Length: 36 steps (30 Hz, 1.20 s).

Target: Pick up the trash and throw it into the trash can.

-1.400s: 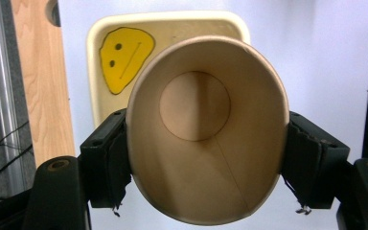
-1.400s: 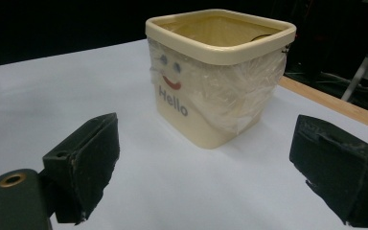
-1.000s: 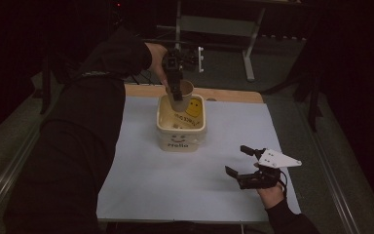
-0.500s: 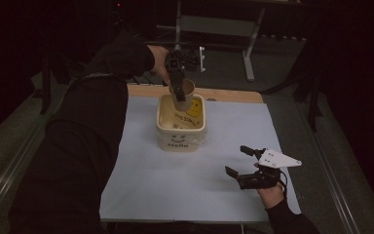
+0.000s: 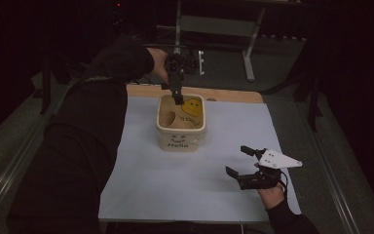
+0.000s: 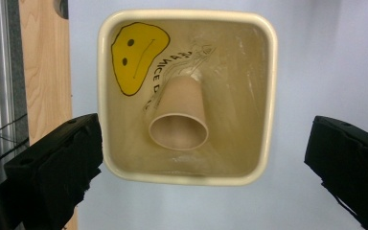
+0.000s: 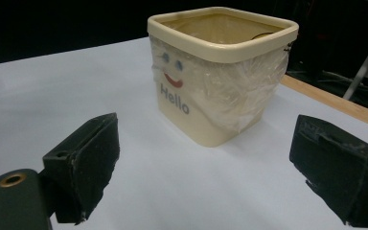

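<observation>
Paper cup [image 6: 178,120] newly dropped in bin [image 5: 181,139], white sheet [image 5: 175,185], dark room.

The high view was very dark. The room around the table was almost black, and the person's dark sleeve [image 5: 121,63] melted into it. Just the pale blue sheet over the tabletop [image 5: 195,190] caught a dim, soft light, with no hard shadows on it.

The left gripper view was much brighter. The cream plastic tub with the yellow smiley face [image 6: 268,96] looked sharp, and its clear plastic liner had small shiny spots. The black jaws at the bottom corners were blurry.

The right gripper view was bright on the sheet, black behind the table's far edge, and a soft shadow lay beside the tub.
</observation>
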{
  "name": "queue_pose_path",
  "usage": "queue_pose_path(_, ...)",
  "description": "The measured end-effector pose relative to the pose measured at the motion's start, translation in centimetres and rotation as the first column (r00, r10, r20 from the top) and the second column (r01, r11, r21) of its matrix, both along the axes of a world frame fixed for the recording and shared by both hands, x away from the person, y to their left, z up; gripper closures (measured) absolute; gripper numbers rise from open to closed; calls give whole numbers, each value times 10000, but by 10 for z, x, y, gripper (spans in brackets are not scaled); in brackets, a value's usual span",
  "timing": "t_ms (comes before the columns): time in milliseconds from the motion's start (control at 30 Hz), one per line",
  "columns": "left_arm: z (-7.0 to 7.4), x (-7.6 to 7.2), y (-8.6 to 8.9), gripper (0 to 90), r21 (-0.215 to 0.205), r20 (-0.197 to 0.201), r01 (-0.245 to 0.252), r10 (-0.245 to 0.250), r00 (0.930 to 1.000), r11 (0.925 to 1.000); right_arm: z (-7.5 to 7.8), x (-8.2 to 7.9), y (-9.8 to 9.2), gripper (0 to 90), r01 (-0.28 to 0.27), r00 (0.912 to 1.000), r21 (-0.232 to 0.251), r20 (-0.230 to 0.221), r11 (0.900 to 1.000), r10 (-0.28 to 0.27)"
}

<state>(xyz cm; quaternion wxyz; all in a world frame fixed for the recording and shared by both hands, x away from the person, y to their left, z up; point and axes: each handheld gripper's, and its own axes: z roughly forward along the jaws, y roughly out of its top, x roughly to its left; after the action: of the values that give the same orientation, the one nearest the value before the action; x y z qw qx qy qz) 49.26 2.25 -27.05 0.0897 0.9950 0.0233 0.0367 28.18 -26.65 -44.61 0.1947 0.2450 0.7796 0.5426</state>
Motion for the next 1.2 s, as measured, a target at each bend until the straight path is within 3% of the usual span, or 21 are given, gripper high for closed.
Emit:
queue_pose_path(333,-1,-6,11,6,-127,-99,-220,219,9997,9997,-1,2,2,99,-20,10000,-24,35,10000,20)
queue_pose_path(500,-3,-10,15,6,-281,60,-227,229,9997,9993,-1,2,3,99,-43,10000,-59,24,10000,43)
queue_pose_path(533,-3,-13,17,6,-425,222,-225,235,9995,9988,-1,2,3,100,-47,10000,-47,38,10000,47)
queue_pose_path(600,-2,-17,19,6,-602,178,-292,304,9994,9978,0,2,3,99,-34,10000,-53,37,10000,34)
queue_pose_path(833,-5,-28,29,6,-568,209,-453,465,9987,9974,-1,2,3,100,-16,10000,-47,30,10000,16)
queue_pose_path(933,-5,-32,33,6,-702,196,-487,502,9985,9963,-1,1,4,100,-7,10000,-50,38,10000,7)
queue_pose_path(967,-4,-38,38,6,-937,154,-495,512,9986,9944,-1,2,4,100,-18,10000,-57,49,10000,19)
queue_pose_path(1100,-5,-42,42,6,-930,238,-532,556,9982,9942,-1,2,4,99,-14,10000,-54,45,10000,14)
queue_pose_path(1200,-6,-52,56,6,-999,234,-883,910,9956,9911,0,1,4,99,-20,10000,-69,38,10000,21)
